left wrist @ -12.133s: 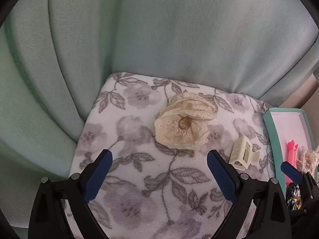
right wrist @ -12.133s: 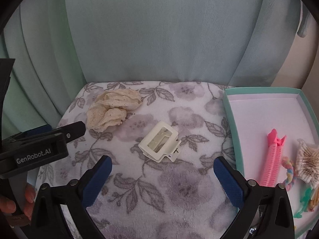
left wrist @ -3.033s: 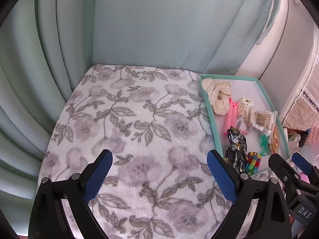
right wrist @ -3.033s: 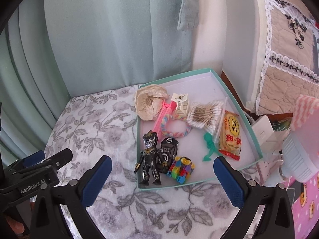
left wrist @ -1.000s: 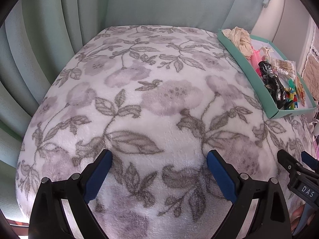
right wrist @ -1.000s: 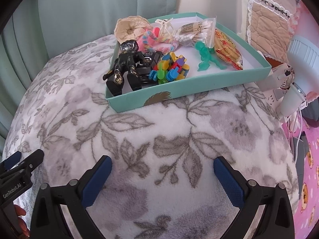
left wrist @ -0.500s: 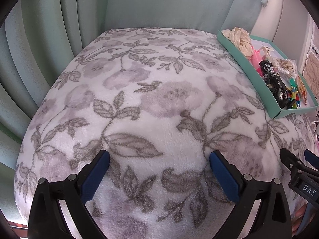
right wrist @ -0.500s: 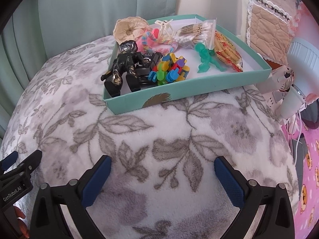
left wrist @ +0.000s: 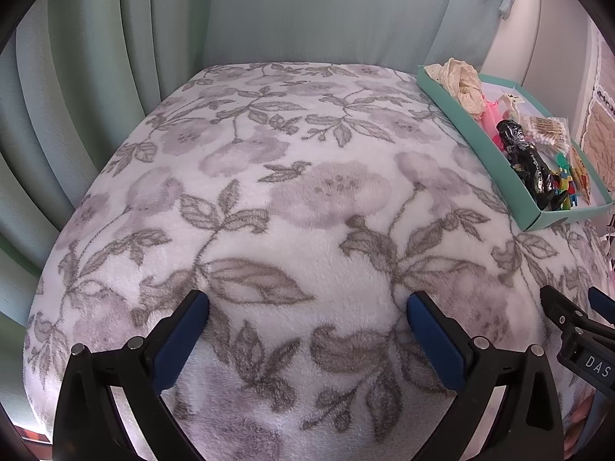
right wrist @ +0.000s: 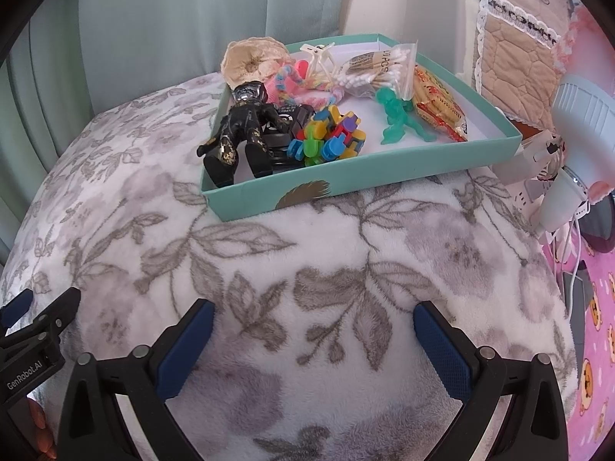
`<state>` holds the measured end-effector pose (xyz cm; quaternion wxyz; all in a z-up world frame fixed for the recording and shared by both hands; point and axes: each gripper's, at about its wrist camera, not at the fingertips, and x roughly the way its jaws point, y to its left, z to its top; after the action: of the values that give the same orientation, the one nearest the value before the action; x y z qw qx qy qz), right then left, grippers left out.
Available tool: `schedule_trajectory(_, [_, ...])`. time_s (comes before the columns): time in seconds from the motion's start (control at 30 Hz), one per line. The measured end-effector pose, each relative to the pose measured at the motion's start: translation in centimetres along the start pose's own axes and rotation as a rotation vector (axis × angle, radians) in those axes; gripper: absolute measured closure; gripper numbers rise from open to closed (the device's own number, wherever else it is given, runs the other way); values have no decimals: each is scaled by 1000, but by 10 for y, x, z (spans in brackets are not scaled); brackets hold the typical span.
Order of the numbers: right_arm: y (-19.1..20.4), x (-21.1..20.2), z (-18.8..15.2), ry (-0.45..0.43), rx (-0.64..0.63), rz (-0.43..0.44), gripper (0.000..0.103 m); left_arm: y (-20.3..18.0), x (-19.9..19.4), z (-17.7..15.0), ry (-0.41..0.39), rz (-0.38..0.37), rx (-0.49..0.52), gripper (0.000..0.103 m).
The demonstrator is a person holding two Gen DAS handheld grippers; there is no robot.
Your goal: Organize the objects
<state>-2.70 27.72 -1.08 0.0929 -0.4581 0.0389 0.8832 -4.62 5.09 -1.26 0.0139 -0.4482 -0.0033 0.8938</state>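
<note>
Floral blanket (left wrist: 307, 207) looks bare, teal tray (right wrist: 384, 176) loaded upper-centre; keep left gripper (left wrist: 307, 320) and right gripper (right wrist: 313, 326) spread, empty, clear.

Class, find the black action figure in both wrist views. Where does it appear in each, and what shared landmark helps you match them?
Left wrist view: black action figure at far right, lying inside the teal tray.
Right wrist view: black action figure upper centre-left, at the tray's near-left corner.
Shared landmark: the cream lace scrunchie at the tray's far end.
</note>
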Motion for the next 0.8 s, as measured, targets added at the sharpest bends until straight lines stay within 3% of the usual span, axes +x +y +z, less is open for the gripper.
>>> schedule_trajectory(0.8, [1, -1, -3, -11, -1, -2, 0, 0, -1, -2, -13, -5, 6, 1])
